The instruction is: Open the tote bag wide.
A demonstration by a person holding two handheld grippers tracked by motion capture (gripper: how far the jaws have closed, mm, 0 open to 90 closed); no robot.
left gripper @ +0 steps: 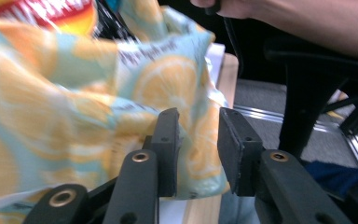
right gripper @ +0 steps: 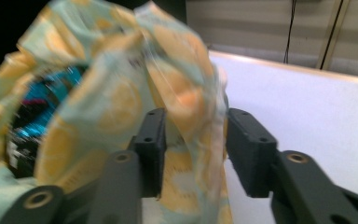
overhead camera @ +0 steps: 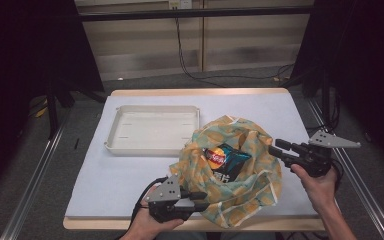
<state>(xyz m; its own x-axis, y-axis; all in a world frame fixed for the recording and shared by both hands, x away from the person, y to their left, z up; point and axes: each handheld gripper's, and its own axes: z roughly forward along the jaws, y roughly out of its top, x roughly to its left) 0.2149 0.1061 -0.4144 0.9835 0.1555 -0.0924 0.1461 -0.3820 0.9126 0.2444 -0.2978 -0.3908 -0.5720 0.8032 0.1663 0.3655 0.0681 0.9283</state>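
Observation:
A cloth bag (overhead camera: 245, 187) printed with orange slices on pale teal stands open on the white table, right of centre. A dark crisp packet (overhead camera: 225, 161) with a red and yellow logo lies inside it. My left gripper (overhead camera: 200, 197) is at the bag's near left edge. In the left gripper view the cloth bag (left gripper: 74, 116) hangs between the parted jaws of my left gripper (left gripper: 198, 149), and the pads do not press it. My right gripper (overhead camera: 275, 146) is at the bag's right rim. A fold of the bag (right gripper: 121, 93) lies loose between the spread jaws of my right gripper (right gripper: 193, 149).
An empty white tray (overhead camera: 152, 148) sits behind and left of the bag. The table's front edge (overhead camera: 105, 222) runs just under my left hand. The other forearm (left gripper: 307, 23) and a dark stand (left gripper: 307, 93) lie beyond the bag in the left gripper view.

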